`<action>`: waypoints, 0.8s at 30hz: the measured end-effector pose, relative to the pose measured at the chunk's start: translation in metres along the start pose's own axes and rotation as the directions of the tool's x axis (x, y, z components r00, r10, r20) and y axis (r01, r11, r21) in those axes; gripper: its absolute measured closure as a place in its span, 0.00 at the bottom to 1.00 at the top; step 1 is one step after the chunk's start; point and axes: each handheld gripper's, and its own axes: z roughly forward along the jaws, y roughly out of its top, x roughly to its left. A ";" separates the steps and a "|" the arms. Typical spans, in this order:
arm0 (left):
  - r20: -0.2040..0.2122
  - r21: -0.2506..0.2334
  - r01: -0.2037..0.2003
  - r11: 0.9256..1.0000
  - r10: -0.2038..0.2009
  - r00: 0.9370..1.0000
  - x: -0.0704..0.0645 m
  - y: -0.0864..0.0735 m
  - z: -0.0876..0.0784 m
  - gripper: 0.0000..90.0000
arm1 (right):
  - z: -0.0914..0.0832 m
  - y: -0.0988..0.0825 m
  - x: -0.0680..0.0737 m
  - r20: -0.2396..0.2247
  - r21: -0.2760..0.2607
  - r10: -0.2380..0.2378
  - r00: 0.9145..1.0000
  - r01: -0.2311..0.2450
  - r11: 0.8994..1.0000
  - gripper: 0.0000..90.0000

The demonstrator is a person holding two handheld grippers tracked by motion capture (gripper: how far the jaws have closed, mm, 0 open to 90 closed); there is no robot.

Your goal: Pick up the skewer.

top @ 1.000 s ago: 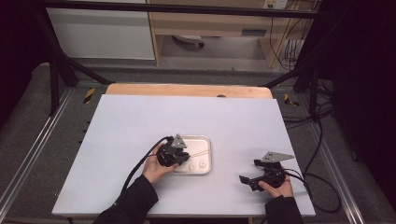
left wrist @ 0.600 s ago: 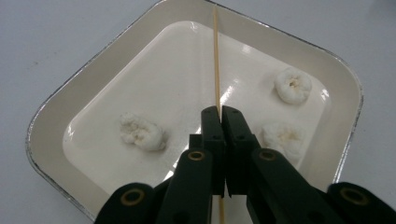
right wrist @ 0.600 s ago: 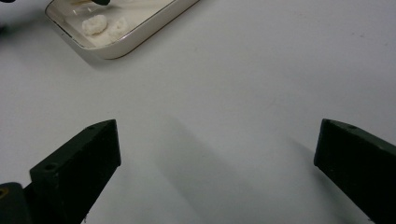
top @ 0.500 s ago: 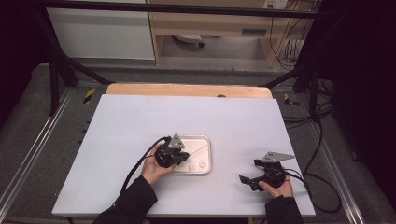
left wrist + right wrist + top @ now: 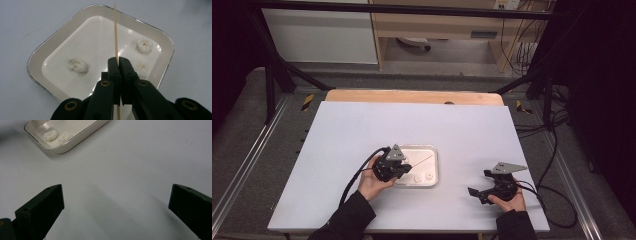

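Note:
My left gripper (image 5: 118, 60) is shut on a thin wooden skewer (image 5: 115, 30), which points out over a shallow cream tray (image 5: 33, 62). Three white puffy pieces lie in the tray: one at the left (image 5: 77, 64), two at the right (image 5: 144, 45). From above, the left gripper (image 5: 401, 168) sits at the tray's (image 5: 435, 170) left edge, and the skewer (image 5: 422, 161) slants across it. My right gripper (image 5: 480, 182) rests on the table to the right, open, with nothing between its jaws (image 5: 117, 195). The tray (image 5: 75, 141) lies far off in its view.
The white tabletop (image 5: 412, 125) has a wooden strip (image 5: 412, 96) along its far edge. Black frame bars and cables (image 5: 552, 150) run along the sides. A cable trails from each gripper toward the person.
The left gripper has shifted slightly toward the person at the tray's left edge. The right gripper has not moved.

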 end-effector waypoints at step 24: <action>0.029 0.013 -0.028 1.000 0.028 0.999 -0.009 0.004 -0.011 0.98 | 0.011 0.028 0.032 0.116 0.080 -0.253 0.961 0.245 0.966 0.02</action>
